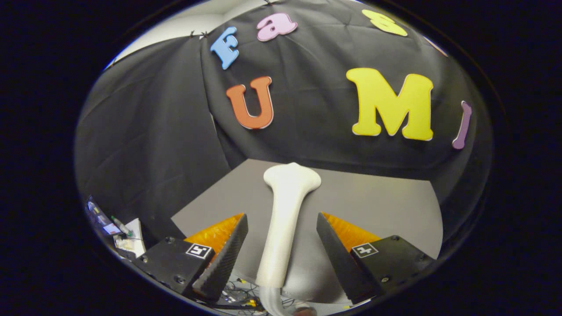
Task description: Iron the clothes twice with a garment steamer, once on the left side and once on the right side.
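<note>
The black cloth wall (pixel 145 145) of the booth takes up the far side of the scene, hanging in folds and meeting at a corner to the left of centre. Above it, at the far left, a strip of pale ceiling or upper wall (pixel 193 22) shows.

Below the cloth lies a grey table (pixel 386 206), flat and bare, running from the corner of the booth toward the near side. Its left edge slants down to the near left, where a small heap of clutter (pixel 118 228) sits: papers, a pen-like thing and some small devices, too small to tell apart well.

The garment steamer (pixel 285 219) stands up from the near side between the two fingers. It is a pale, off-white wand with a long handle that widens at its far end into a flat, rounded head, seen over the table. At its near end a light hose (pixel 270 300) curls away beneath it, above a tangle of cables (pixel 239 296) on the floor below.

The gripper (pixel 281 245) is spread wide. Its two fingers stand well apart, one on the left of the handle and one on the right, with clear gaps on both sides; neither pad touches the steamer. The gripper is released, grasping nothing. Each finger carries a small square marker (pixel 198 250) on its block.
</note>
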